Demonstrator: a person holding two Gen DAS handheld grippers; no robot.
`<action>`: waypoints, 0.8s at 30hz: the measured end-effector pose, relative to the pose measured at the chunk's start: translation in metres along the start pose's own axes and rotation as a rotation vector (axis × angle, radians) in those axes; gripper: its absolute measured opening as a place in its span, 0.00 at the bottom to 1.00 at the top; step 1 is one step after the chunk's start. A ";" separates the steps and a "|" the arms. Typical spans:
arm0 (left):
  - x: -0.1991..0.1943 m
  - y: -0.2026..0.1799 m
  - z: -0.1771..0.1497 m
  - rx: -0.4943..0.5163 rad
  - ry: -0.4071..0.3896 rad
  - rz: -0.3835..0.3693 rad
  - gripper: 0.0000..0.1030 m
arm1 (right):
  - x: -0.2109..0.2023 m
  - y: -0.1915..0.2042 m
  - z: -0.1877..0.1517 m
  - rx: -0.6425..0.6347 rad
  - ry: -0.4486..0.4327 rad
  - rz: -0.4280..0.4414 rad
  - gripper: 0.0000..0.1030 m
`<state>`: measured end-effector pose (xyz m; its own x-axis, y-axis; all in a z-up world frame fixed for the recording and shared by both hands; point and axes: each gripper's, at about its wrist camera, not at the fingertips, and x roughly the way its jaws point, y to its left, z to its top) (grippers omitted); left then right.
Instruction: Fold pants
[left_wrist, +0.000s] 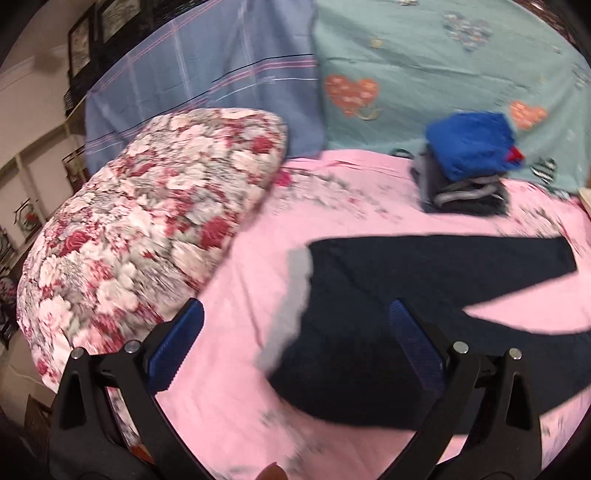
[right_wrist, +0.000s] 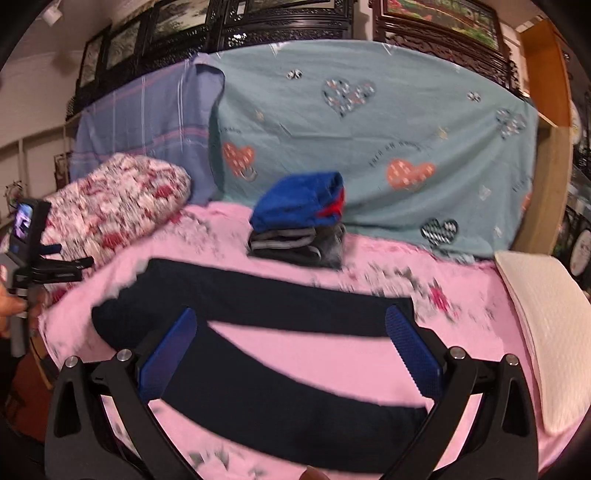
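The dark navy pants lie spread flat on the bed's pink floral sheet, legs apart in a V. In the left wrist view the grey waistband sits at centre frame, between the spread blue pads of the left tongs, which gape and hold nothing. In the right wrist view the right tongs, likewise wide apart and holding nothing, frame both pant legs. A stack of folded clothes, blue on top, rests above centre. A floral quilt is bundled at left, a cream pillow at right, heart-print cloth behind.
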<state>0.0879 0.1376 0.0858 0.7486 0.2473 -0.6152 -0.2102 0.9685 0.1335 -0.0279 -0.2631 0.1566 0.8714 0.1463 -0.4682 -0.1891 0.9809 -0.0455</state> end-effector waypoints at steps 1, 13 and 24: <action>0.015 0.007 0.010 -0.011 0.020 0.009 0.98 | 0.010 -0.002 0.017 0.004 0.007 0.019 0.99; 0.190 0.012 0.030 -0.145 0.251 -0.044 0.98 | 0.244 0.023 0.023 0.133 0.347 0.195 0.96; 0.263 -0.021 0.013 -0.092 0.374 -0.012 0.97 | 0.401 0.053 0.007 0.044 0.483 0.175 0.93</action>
<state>0.2974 0.1829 -0.0692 0.4738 0.1915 -0.8595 -0.2706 0.9605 0.0648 0.3150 -0.1512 -0.0276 0.5177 0.2432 -0.8203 -0.2851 0.9530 0.1026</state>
